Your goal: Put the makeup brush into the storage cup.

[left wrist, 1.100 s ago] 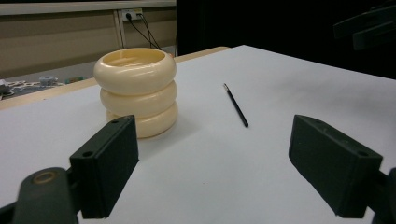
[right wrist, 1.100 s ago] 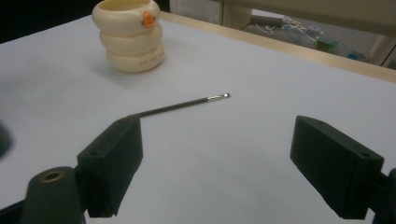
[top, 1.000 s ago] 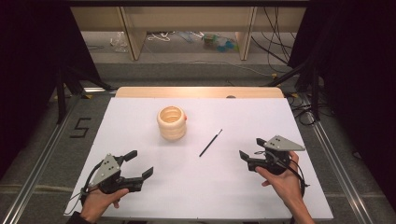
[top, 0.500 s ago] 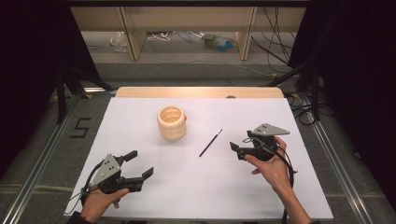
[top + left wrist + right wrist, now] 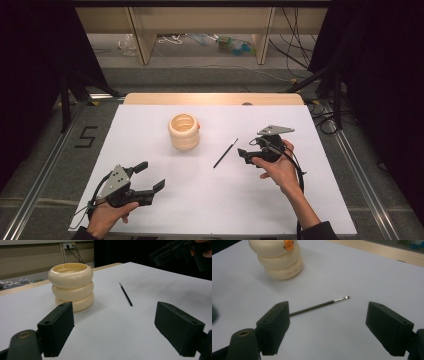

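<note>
I am holding my right gripper [image 5: 246, 153] spread wide, just right of the thin black brush with a metal ferrule [image 5: 225, 153]; its handle end is hiding behind one jaw. The brush is lying right of the cream ribbed ring-stacked pot [image 5: 184, 131]. My left gripper [image 5: 150, 177], also spread, is hovering nearer me.

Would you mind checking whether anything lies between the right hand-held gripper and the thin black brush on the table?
Nothing visible does. The right hand-held gripper is open beside the brush, with bare white table between them. The cream ringed holder stands apart, off to the far side.
</note>
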{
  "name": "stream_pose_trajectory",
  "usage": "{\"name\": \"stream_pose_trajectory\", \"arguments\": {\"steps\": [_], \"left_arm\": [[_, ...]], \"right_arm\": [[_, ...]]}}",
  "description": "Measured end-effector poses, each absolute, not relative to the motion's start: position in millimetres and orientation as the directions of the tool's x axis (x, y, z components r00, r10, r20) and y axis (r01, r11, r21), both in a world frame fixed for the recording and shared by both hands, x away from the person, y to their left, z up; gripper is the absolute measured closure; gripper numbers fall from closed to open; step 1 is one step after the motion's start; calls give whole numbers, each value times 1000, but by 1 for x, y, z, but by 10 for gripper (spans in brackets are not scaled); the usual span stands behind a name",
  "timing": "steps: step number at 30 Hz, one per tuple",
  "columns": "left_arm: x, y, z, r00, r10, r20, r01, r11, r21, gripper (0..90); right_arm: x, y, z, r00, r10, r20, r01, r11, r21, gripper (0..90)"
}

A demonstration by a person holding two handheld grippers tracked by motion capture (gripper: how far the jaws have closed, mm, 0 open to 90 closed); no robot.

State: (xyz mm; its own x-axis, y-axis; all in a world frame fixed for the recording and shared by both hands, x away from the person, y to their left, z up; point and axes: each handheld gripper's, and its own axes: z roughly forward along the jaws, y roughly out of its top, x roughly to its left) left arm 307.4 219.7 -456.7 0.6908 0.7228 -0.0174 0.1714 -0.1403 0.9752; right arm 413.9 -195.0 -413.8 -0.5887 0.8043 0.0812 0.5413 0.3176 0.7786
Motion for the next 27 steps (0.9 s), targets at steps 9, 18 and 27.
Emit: {"name": "stream_pose_trajectory", "arguments": {"steps": [9, 18, 27], "left_arm": [[307, 219, -457, 691, 722, -19, 173, -140, 975, 160], [308, 219, -457, 693, 720, -21, 180, -145, 973, 160], [308, 219, -457, 695, 719, -15, 176, -151, 973, 160]], "right_arm": [[432, -179, -422, -590, 805, 68, 572, 357, 739, 190], [446, -163, -426, -576, 816, 48, 607, 388, 693, 180], [455, -145, -428, -563, 826, 31, 648, 417, 637, 191]]}}
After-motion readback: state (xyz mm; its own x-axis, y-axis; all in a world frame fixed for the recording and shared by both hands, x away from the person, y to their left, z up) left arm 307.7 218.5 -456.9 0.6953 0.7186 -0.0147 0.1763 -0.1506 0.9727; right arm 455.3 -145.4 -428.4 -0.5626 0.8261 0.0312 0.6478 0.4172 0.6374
